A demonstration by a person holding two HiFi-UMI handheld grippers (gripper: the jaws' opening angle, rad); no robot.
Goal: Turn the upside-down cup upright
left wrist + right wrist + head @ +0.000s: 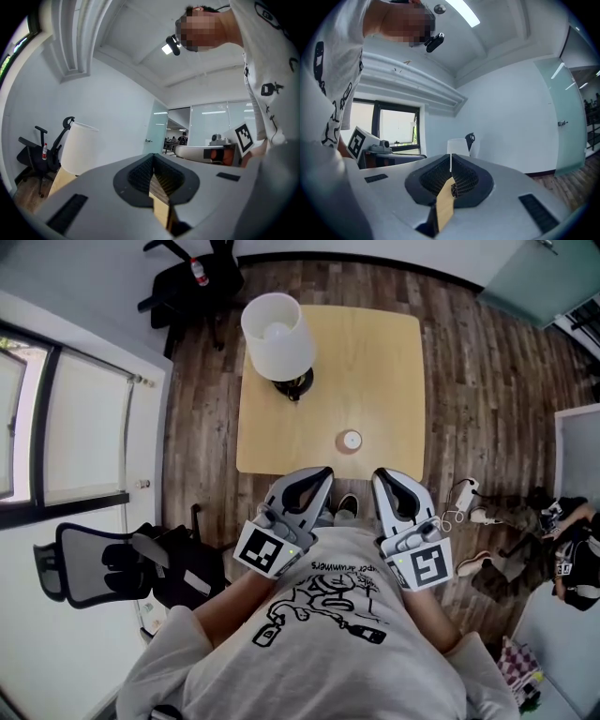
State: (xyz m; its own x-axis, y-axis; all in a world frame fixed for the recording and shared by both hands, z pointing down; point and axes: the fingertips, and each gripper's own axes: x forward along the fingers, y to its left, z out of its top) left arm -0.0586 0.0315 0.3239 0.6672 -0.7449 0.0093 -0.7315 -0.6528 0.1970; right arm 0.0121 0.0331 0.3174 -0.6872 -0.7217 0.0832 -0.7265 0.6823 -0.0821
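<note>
The cup [351,440] sits on the light wooden desk [384,352], close to the near edge and a little right of its middle. It shows as a small pale disc with a brownish ring, and nothing touches it. A white-shaded lamp [278,338] on a dark base stands toward the far left corner, well apart from the cup.

Both tools hang just off the near edge, against the person's shirt and pointing level toward the desk. The left hand-held gripper [322,474] is clenched, its ribbed pads meeting with nothing between them. The right hand-held gripper [382,475] is also clenched and empty. The cup lies ahead, between their two lines. An office chair [98,563] stands on the plank floor at the left.
</note>
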